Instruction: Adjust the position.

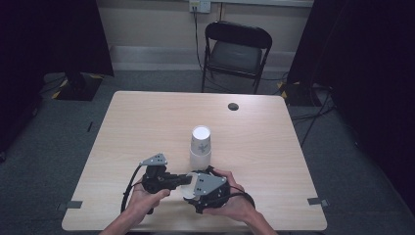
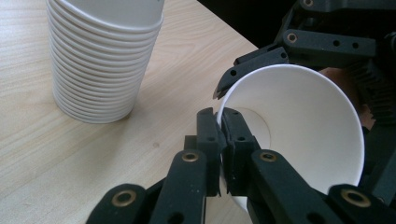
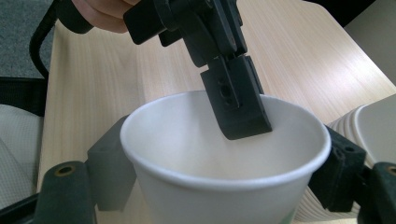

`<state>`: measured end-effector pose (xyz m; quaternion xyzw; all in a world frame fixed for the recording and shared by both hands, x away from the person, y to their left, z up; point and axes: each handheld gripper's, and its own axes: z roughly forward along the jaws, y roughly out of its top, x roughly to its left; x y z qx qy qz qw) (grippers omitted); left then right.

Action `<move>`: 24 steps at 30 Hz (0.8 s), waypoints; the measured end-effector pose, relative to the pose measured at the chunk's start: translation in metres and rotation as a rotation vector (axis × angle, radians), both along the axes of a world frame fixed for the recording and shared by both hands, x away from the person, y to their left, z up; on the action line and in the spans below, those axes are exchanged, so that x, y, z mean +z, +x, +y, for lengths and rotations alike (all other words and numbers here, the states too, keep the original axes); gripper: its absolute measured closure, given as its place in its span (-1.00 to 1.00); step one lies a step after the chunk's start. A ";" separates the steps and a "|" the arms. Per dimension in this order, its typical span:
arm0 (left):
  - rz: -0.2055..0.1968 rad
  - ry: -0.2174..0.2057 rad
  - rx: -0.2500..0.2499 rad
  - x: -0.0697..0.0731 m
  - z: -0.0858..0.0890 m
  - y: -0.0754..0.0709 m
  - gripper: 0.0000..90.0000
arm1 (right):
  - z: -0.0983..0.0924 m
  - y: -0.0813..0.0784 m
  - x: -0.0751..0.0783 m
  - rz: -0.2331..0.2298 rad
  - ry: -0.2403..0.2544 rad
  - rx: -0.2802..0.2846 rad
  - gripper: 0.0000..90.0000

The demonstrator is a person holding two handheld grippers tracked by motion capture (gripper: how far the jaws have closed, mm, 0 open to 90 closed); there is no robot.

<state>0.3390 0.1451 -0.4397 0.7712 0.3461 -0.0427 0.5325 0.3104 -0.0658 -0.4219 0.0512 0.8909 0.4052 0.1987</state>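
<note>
The left gripper's fingers [image 2: 219, 140] are pinched together on the rim of a single white paper cup [image 2: 303, 126], one finger inside the wall and one outside. The right gripper's fingers [image 3: 107, 172] stand on either side of that same cup's body, just beside or touching its wall; whether they press on it cannot be told. No earlier moment is there to set against this.

In the high view the left gripper [image 1: 182, 179] points toward 3 o'clock and the right gripper [image 1: 192, 188] lies just beside it, the cup between them near the table's 6 o'clock edge. The left hand [image 1: 147, 196] grips its tool from below, forearm coming in from 7 o'clock; the right hand [image 1: 235, 203] wraps its tool from the 5 o'clock side.

The cup is held above the table [image 1: 147, 127], tipped so its mouth faces the left gripper's camera, and its inside looks empty. At 12 o'clock from the hands, near the table's middle, stands an upside-down stack of white cups [image 1: 200, 146]. A dark round hole [image 1: 233, 106] sits toward the far edge, and a black folding chair [image 1: 236, 51] stands beyond.
</note>
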 end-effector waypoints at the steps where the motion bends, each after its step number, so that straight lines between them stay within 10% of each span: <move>1: -0.004 0.000 0.002 0.000 0.000 0.000 0.93 | 0.000 0.000 0.000 0.001 0.001 0.001 -0.51; 24: -0.089 -0.038 0.049 0.011 0.010 -0.004 0.69 | -0.012 0.008 0.006 0.075 0.096 -0.043 -0.41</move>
